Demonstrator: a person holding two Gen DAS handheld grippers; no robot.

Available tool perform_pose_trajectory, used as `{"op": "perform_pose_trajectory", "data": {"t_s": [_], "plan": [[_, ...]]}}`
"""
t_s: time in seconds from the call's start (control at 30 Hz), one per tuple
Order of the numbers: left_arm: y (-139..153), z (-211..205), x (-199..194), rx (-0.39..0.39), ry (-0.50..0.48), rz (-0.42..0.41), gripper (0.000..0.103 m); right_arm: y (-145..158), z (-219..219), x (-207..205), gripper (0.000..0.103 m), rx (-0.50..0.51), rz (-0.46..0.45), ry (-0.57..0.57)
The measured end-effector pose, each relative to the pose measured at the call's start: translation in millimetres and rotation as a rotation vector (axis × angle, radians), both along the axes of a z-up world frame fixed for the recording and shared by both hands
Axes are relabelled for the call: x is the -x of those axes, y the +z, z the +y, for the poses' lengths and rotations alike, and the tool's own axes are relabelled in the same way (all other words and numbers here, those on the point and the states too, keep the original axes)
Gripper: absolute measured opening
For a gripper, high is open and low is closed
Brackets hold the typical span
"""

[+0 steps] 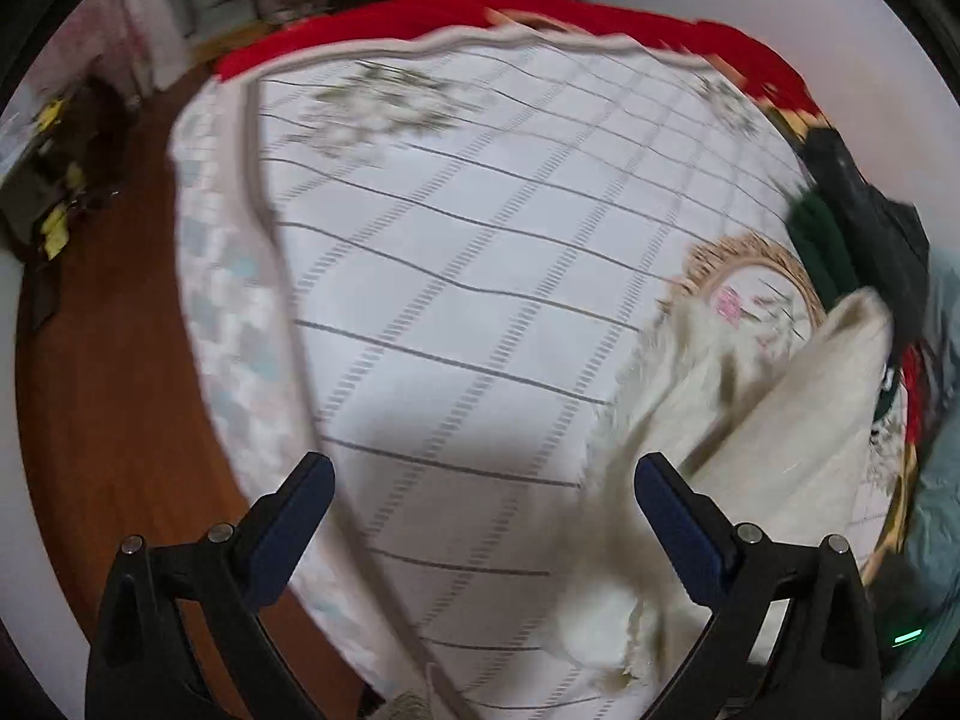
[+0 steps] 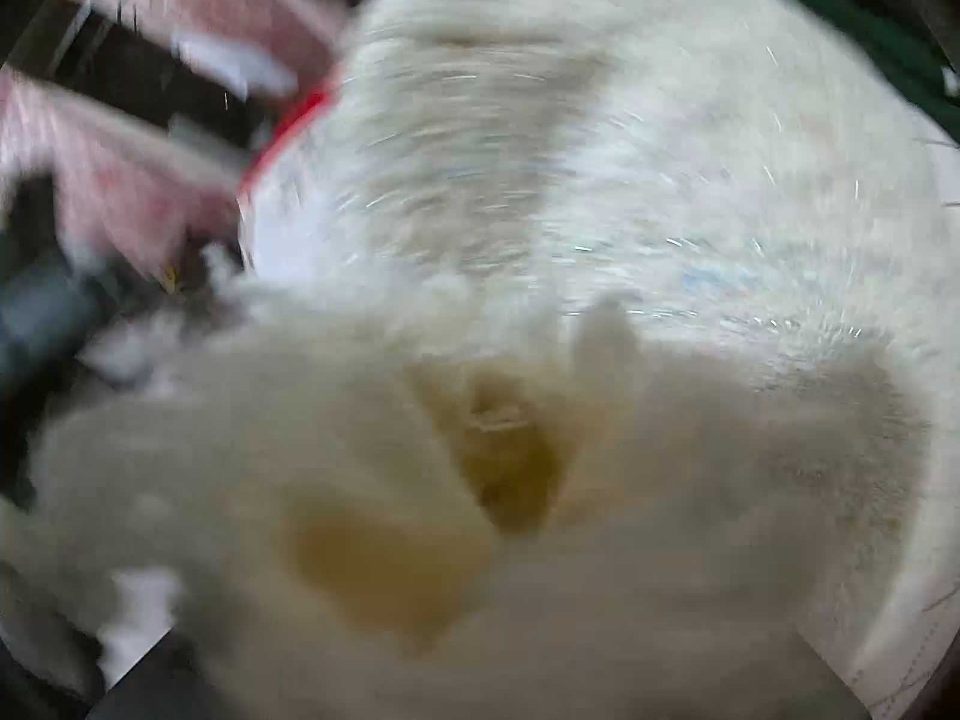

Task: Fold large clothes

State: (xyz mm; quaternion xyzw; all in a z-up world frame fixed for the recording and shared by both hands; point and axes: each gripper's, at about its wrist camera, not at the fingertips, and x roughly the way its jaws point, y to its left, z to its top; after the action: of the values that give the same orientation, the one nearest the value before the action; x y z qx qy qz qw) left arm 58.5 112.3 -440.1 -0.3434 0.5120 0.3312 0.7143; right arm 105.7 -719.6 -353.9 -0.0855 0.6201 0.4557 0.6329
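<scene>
A cream fluffy garment [image 1: 780,450] lies bunched at the right side of the bed, and one end of it rises to a peak. My right gripper [image 1: 885,300], black and blurred, is shut on that peak. In the right wrist view the same garment [image 2: 540,180] fills the blurred frame and hides the fingers. My left gripper [image 1: 485,468] stands open above the checked sheet with nothing between its blue pads [image 1: 288,516]. The garment's edge lies just beside its right finger.
The bed has a white sheet with grey checks [image 1: 480,240] and a red blanket [image 1: 420,12] along its far edge. Wooden floor [image 1: 120,390] and dark clutter [image 1: 54,180] lie to the left. Dark green cloth [image 1: 822,240] sits at the right edge. Pink fabric [image 2: 150,180] shows beyond the garment.
</scene>
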Motion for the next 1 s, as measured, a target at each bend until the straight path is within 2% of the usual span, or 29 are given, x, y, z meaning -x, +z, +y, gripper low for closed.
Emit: {"op": "perform_pose_trajectory", "data": {"t_s": [0.07, 0.1, 0.13, 0.2, 0.23, 0.3, 0.43, 0.53, 0.6, 0.63, 0.7, 0.77, 0.83, 0.9, 1.0], "plan": [[1.3, 8.8, 5.5, -0.007, 0.012, -0.012, 0.102, -5.9, 4.5, 16.3, 0.019, 0.021, -0.063, 0.046], [8.7, 7.9, 7.9, -0.008, 0.014, -0.02, 0.102, -1.8, 7.2, 21.5, 0.023, 0.032, -0.096, 0.069], [15.4, 7.7, 7.3, -0.014, 0.018, -0.039, 0.102, 2.1, 8.6, 22.8, 0.026, 0.043, -0.09, 0.079], [27.9, 8.9, 11.8, -0.018, 0.016, -0.066, 0.102, 12.6, 6.7, 19.3, 0.041, 0.043, -0.007, 0.094], [36.0, 6.8, 8.4, -0.016, 0.014, -0.088, 0.102, 19.7, 5.1, 16.6, 0.045, 0.033, 0.032, 0.094], [47.9, 4.5, 5.6, -0.012, 0.003, -0.124, 0.102, 37.6, -6.6, 12.3, 0.066, 0.008, 0.117, 0.095], [64.0, -7.5, -11.3, -0.01, -0.053, -0.18, 0.102, 52.6, -42.5, 9.6, 0.069, 0.035, 0.233, 0.065], [59.7, -22.8, -28.3, -0.044, -0.118, -0.15, 0.102, 57.3, -71.5, -10.0, 0.069, 0.056, 0.298, -0.016], [46.9, -36.0, -37.7, -0.049, -0.165, -0.127, 0.102, 65.5, -79.5, -23.2, 0.069, 0.068, 0.302, -0.082], [36.4, -44.0, -41.0, -0.064, -0.188, -0.083, 0.102, 67.3, -90.5, -32.8, 0.069, 0.067, 0.305, -0.127], [2.5, -64.2, -40.4, -0.101, -0.256, 0.056, 0.102, 71.8, -108.2, -54.3, 0.069, 0.06, 0.295, -0.214], [-29.9, -76.2, -29.6, -0.093, -0.282, 0.169, 0.102, 73.2, -114.0, -69.9, 0.069, 0.071, 0.258, -0.256], [-59.5, -81.5, -8.0, -0.036, -0.266, 0.215, 0.103, 71.6, -115.6, -84.5, 0.06, 0.098, 0.229, -0.29], [-70.8, -78.2, 6.2, 0.008, -0.23, 0.221, 0.103, 65.7, -101.6, -91.0, 0.03, 0.09, 0.241, -0.289], [-70.4, -69.5, 11.9, 0.035, -0.196, 0.201, 0.103, 36.6, -82.6, -99.3, 0.022, 0.162, 0.275, -0.257]]}}
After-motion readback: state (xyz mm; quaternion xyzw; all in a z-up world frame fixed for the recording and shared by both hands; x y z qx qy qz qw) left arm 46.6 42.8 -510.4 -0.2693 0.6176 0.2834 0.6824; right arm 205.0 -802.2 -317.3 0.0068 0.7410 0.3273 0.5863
